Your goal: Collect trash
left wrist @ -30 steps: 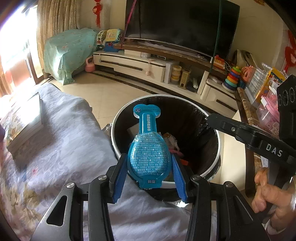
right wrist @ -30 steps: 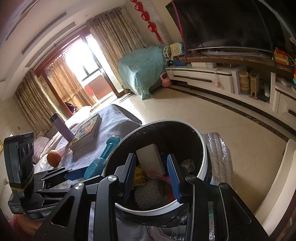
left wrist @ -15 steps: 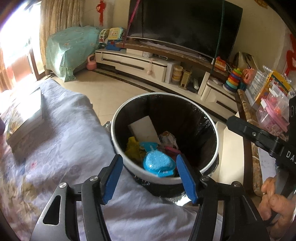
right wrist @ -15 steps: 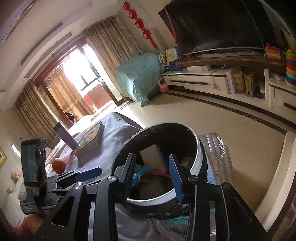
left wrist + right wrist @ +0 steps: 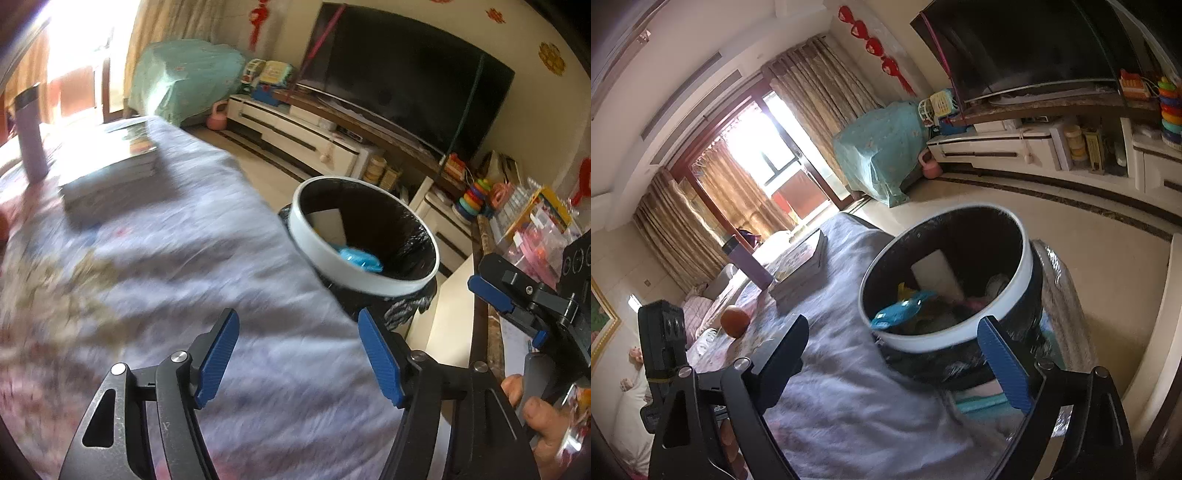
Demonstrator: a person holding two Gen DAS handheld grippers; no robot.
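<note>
Trash, a blue packet [image 5: 360,258] among scraps and a white card [image 5: 936,275], lay inside the bin [image 5: 364,282], which stood on the floor just past the edge of the bed [image 5: 207,258]. So this piece looked delivered.

Risks from here, as I judged them: the bin stood close against the bed's edge, and a careless swing of either tool could knock its rim and tip it, spilling what was collected. On the bed, toward its far end, lay a stack of books [image 5: 110,170], a purple flask [image 5: 31,140] and an orange [image 5: 735,322]; none of them looked like trash, and a hasty grab could take the wrong thing or topple the flask. The left view was blurred, so fine litter on the cover could not be made out.

The left gripper [image 5: 297,354] had just been opening; its blue pads stood moderately apart over the bed cover, empty and touching nothing. The right gripper [image 5: 894,354] had also just been opening and stood very wide, nothing between its pads, framing the bin's near rim without touching it.
</note>
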